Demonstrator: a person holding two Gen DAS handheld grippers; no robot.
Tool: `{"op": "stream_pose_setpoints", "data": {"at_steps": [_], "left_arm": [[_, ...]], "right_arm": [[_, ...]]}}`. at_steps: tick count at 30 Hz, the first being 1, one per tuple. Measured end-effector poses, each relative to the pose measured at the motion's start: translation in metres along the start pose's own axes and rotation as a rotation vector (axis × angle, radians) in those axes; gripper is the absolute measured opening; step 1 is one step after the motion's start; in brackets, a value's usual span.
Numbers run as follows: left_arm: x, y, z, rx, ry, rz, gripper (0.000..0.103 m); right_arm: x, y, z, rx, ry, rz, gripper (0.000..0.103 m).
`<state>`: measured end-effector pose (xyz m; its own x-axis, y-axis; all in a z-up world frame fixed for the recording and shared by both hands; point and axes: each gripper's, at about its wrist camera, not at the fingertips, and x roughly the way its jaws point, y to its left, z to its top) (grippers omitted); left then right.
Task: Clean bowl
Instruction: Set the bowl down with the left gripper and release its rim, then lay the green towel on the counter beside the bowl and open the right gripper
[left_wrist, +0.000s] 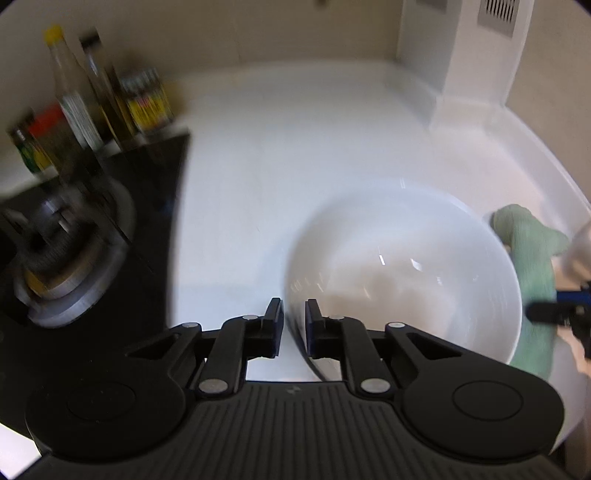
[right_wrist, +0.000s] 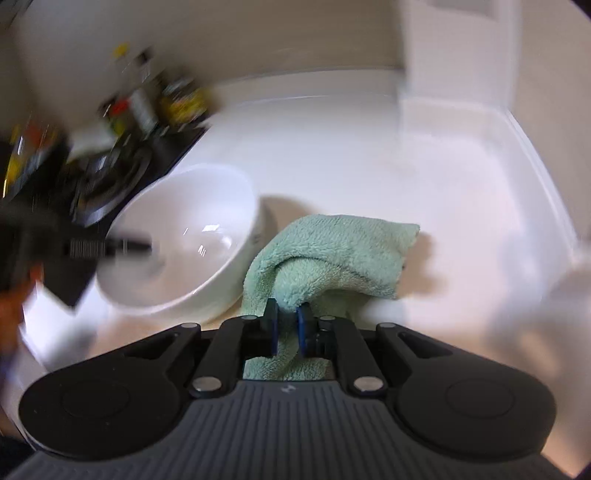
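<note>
Wiping looks barely begun: left gripper (left_wrist: 294, 319) clamps the glossy white ceramic bowl's (left_wrist: 406, 266) rim, right gripper (right_wrist: 287, 325) pinches the pale green terry cloth (right_wrist: 332, 254) lower centre, outside it.

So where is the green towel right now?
The green towel is pinched in the right gripper, draped on the white counter just right of the tilted white bowl, which the left gripper holds by its rim.

A home kitchen: a glossy white surface (left_wrist: 295, 155) runs back to a cream wall, a black glass hob (left_wrist: 155, 192) with a gas burner (left_wrist: 66, 266) is set into it, and bottles and jars of sauce and seasoning (left_wrist: 110, 99) crowd the corner behind the hob.
</note>
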<state>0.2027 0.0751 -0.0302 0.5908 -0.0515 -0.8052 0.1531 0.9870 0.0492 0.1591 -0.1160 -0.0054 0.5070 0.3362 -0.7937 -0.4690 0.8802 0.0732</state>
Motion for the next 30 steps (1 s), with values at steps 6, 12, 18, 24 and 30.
{"op": "stream_pose_setpoints", "data": {"at_steps": [6, 12, 18, 24, 30], "left_arm": [[-0.027, -0.002, 0.001, 0.009, -0.091, 0.046, 0.014], [-0.045, -0.006, -0.009, -0.022, -0.109, 0.045, 0.014], [-0.049, -0.011, -0.021, -0.040, -0.084, 0.023, 0.014], [-0.051, -0.025, -0.034, -0.027, -0.065, 0.014, 0.014], [-0.053, -0.028, -0.041, -0.020, -0.059, 0.011, 0.014]], "right_arm": [[0.000, 0.018, 0.021, -0.353, 0.084, -0.114, 0.008], [0.018, -0.020, 0.018, -0.008, 0.029, -0.192, 0.008], [0.045, -0.021, -0.001, 0.093, -0.032, -0.208, 0.009], [0.058, -0.015, -0.006, 0.052, -0.052, -0.258, 0.019], [0.028, -0.020, -0.013, 0.160, -0.141, -0.305, 0.027]]}}
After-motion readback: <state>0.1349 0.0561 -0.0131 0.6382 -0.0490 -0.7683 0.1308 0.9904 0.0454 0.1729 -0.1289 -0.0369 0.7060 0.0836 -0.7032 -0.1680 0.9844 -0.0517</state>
